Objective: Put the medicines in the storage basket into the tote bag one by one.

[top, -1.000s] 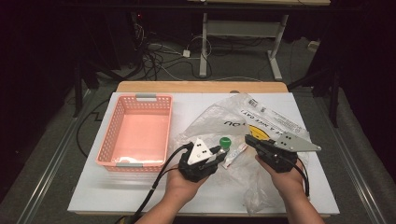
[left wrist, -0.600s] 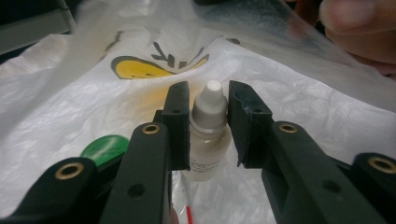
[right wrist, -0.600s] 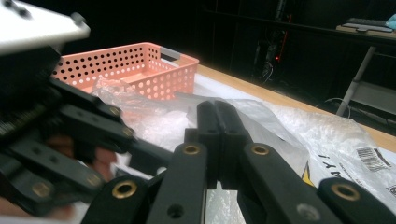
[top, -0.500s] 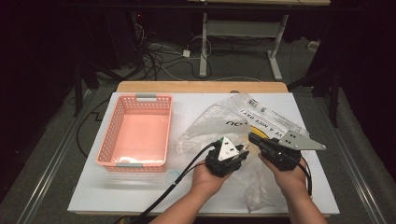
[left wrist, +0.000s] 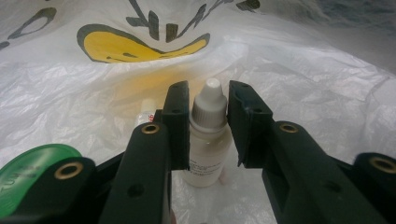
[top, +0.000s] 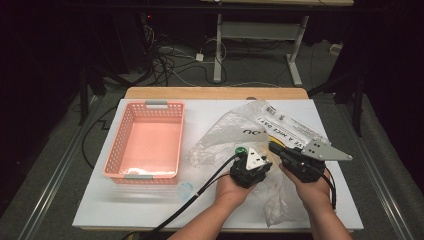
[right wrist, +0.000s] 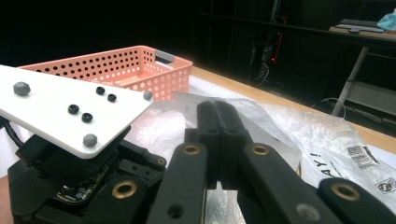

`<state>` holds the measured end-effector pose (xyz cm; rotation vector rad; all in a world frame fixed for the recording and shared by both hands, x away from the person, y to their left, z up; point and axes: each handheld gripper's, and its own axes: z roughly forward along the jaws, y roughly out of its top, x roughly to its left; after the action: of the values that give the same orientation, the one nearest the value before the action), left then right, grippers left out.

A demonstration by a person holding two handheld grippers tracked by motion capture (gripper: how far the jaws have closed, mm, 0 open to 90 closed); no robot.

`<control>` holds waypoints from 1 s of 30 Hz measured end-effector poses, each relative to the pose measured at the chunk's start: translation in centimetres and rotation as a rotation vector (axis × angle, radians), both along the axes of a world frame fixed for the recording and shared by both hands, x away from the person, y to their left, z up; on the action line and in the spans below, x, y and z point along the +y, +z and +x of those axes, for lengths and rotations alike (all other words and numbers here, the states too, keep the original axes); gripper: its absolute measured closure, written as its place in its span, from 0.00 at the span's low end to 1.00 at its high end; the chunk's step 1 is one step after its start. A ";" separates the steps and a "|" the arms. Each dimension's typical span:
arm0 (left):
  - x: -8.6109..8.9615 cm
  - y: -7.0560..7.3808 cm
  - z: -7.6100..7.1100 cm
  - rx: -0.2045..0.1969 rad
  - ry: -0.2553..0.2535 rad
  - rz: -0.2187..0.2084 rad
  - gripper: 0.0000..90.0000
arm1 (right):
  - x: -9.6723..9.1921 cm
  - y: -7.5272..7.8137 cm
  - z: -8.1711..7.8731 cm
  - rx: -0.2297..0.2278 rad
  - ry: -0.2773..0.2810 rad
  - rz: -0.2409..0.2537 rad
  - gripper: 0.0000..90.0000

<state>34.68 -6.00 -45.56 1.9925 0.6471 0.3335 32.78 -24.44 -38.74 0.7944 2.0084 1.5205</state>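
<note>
My white table is the biggest thing here, with bare surface along its near edge and left corner. The pink basket sits on its left half, close to the left edge and well apart from my hands. The clear plastic bag sprawls over the middle and right, reaching toward the far edge. My right gripper has its 2 jaws pressed together on a fold of that bag, lifting it. My left gripper sits just beside it at the bag's mouth, jaws partly apart around the small white dropper bottle; I cannot tell whether the pads press it. A green cap lies near, at its left.
</note>
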 end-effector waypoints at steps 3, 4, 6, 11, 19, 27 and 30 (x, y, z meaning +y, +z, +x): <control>-0.2 0.0 0.1 0.000 0.001 -0.003 0.76 | 0.0 0.0 0.0 0.000 0.000 0.000 1.00; -0.2 -0.1 0.2 0.007 -0.003 0.003 0.75 | 0.0 0.0 0.0 0.001 0.000 0.000 1.00; -0.2 -0.1 0.3 0.023 -0.003 -0.002 0.70 | 0.0 0.0 0.0 0.001 0.000 0.000 1.00; 0.4 0.7 -0.2 0.040 -0.017 0.005 0.54 | 0.0 -0.1 0.0 0.000 0.004 0.000 1.00; 5.1 1.3 -2.6 0.048 -0.019 -0.003 0.44 | 0.1 -0.1 -0.1 0.000 0.003 -0.005 1.00; 9.7 -0.3 -4.6 0.113 0.009 0.098 0.34 | 0.3 -0.1 -0.2 0.005 -0.003 -0.009 1.00; 10.0 -2.0 -4.9 0.161 0.008 0.159 0.34 | 0.2 -0.2 -0.1 0.005 0.001 -0.017 1.00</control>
<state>29.81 4.05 -47.61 2.1848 0.7500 0.2370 32.65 -24.20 -38.94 0.7915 2.0222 1.5015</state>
